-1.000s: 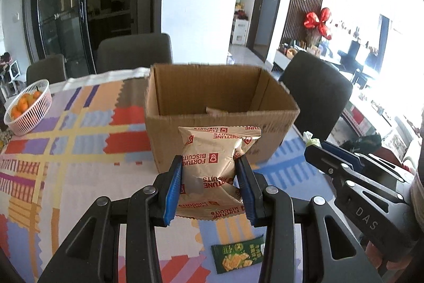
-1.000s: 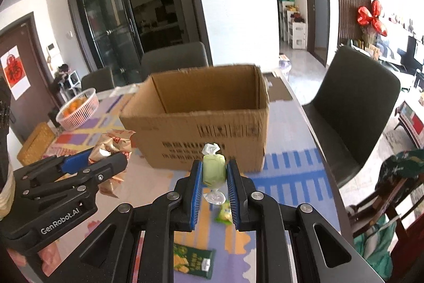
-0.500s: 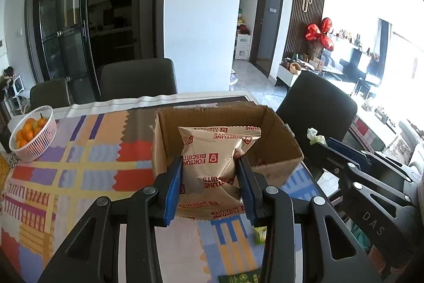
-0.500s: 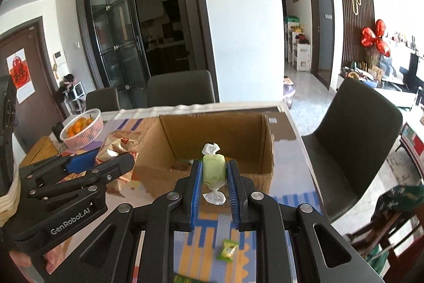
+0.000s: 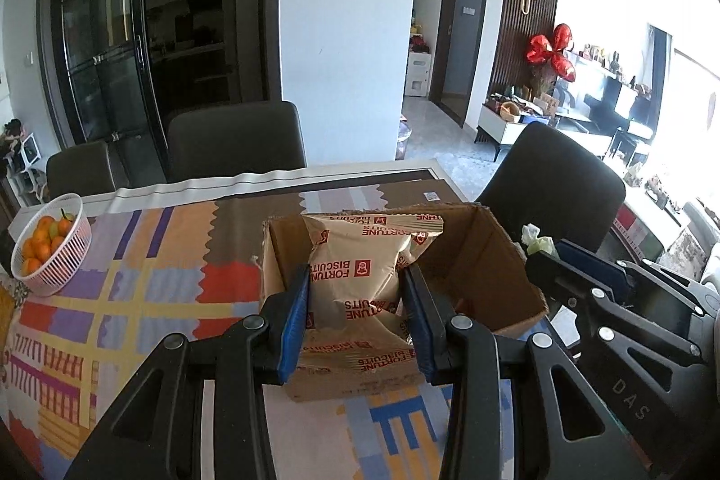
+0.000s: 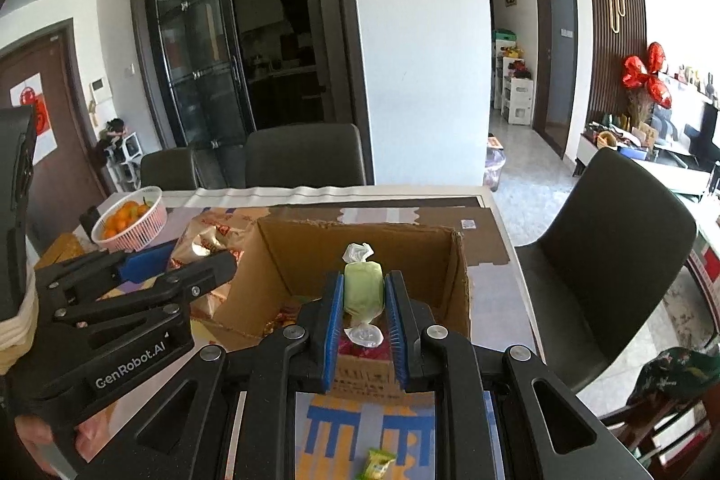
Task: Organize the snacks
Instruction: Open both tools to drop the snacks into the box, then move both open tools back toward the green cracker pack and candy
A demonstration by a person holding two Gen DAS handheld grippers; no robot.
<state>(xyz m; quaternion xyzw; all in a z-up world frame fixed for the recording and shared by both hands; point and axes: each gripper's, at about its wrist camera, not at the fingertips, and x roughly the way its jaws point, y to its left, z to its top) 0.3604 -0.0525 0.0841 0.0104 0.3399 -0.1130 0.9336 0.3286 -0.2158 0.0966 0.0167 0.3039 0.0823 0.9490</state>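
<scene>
Pinching a beige Fortune Biscuits packet [image 5: 360,277] between their blue pads, the left tongs [image 5: 357,318] hold it upright over the near wall of the open cardboard box [image 5: 490,255], its top edge level with the far rim. The right tongs [image 6: 363,322], narrowly closed, grip a green wrapped candy [image 6: 362,291] by its middle, twisted ends sticking out above and below, above the box's near side. Only the right wrist view shows snacks lying on the box floor and a small green sweet [image 6: 379,464] on the patterned counter [image 5: 135,300] in front. Farther left sits a white basket of oranges [image 5: 49,246].
</scene>
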